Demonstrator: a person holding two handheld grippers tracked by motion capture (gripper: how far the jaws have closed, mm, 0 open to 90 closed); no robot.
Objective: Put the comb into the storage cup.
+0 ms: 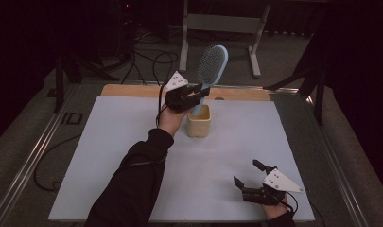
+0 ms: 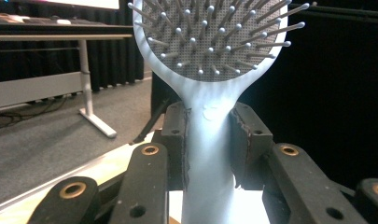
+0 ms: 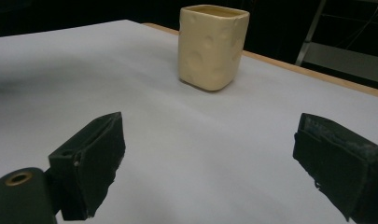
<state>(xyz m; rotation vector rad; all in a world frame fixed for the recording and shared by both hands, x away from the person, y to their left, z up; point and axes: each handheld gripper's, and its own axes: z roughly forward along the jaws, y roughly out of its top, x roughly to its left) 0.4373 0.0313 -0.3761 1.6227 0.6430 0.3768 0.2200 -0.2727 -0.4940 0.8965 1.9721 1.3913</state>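
Note:
A pale blue hairbrush [image 1: 211, 66] stands upright with its bristled head up and its handle reaching down into a cream square cup [image 1: 199, 121] near the table's middle back. My left gripper [image 1: 202, 91] is shut on the handle just above the cup. In the left gripper view the brush [image 2: 210, 135] fills the space between both pads, its bristles facing the camera. My right gripper [image 1: 247, 173] rests low at the front right of the white table, open and holding nothing. Its view looks across the bare sheet at the cup [image 3: 212, 46], well beyond the jaws.
A white sheet [image 1: 132, 156] covers the table, with a wooden strip [image 1: 132, 90] along the far edge. Metal rails run along both sides. Behind the table stand a desk frame [image 1: 222, 28] and loose cables [image 1: 151, 61] on the grey carpet.

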